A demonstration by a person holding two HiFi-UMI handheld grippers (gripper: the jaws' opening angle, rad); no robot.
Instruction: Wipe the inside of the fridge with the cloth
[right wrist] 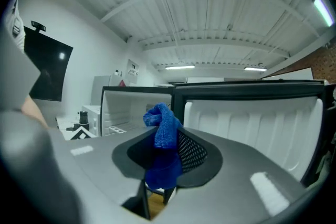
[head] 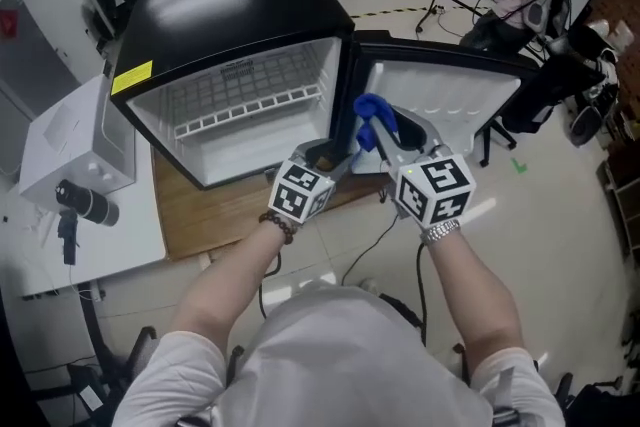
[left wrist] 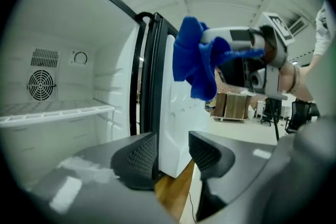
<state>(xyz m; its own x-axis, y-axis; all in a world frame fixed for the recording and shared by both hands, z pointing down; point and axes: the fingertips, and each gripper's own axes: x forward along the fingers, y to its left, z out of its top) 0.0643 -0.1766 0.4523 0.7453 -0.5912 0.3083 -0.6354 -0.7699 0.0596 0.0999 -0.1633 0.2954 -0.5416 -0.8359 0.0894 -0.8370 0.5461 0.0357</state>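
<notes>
One soft, light cloth [right wrist: 167, 131] droops from the right gripper [right wrist: 164, 165], pinched at a bunched fold, a sound hold I'd judge, while the left gripper [left wrist: 173, 157] gapes empty.

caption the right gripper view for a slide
Right gripper holding a blue cloth, facing the open fridge and its door.
</notes>
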